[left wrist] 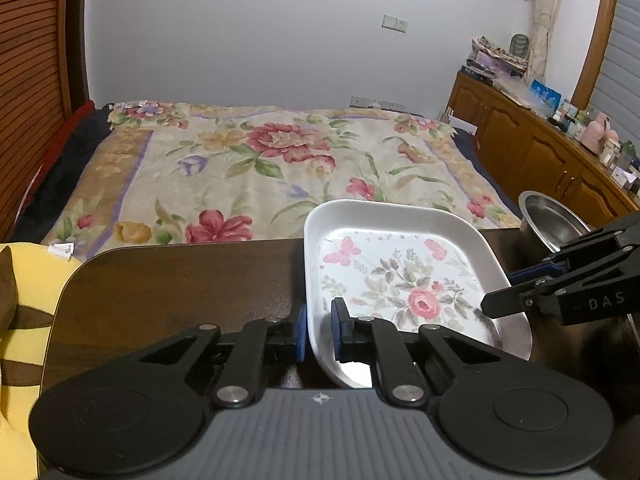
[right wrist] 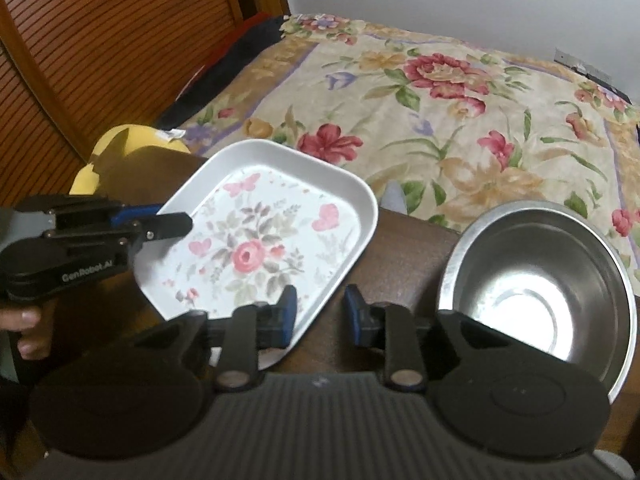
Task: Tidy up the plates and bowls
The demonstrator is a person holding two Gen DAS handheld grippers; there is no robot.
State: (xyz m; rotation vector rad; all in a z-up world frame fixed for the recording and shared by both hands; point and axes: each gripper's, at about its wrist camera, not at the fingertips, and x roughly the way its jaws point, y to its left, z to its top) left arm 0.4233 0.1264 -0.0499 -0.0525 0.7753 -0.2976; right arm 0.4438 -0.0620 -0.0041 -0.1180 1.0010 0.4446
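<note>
1. Well, far to the left of the plate [left wrist: 360, 208], a yellow cushion [left wrist: 24, 280] is cut off by the frame edge, so you cannot make out its whole shape.
2. Your left hand [right wrist: 28, 332] shows only as a few fingertips at the edge of the right wrist view, left of the plate. The rest is out of frame.
3. Your left gripper [left wrist: 319, 320] is clamped on the plate's left wall, one blue pad outside and one inside, with the rim pinched between them. Its body hides the plate's near corner.
4. The plate is white and square with a rose and butterflies printed inside. It is on the dark table [left wrist: 180, 280]. You cannot tell whether its base lies flat.
5. Your right gripper [right wrist: 320, 308] straddles the plate's near right rim with its fingers apart. One pad sits over the plate's inside and the other outside over the table, with a gap still showing beside the rim.
6. Just right of the plate and apart from it, the steel bowl [right wrist: 520, 264] stands upright. Glare whitens its bottom, and the gripper body hides its near rim.
7. Beyond the plate lies a flowered blanket [left wrist: 280, 160]. Far to the plate's right, a wooden cabinet [left wrist: 540, 152] carries clutter too small to identify.
</note>
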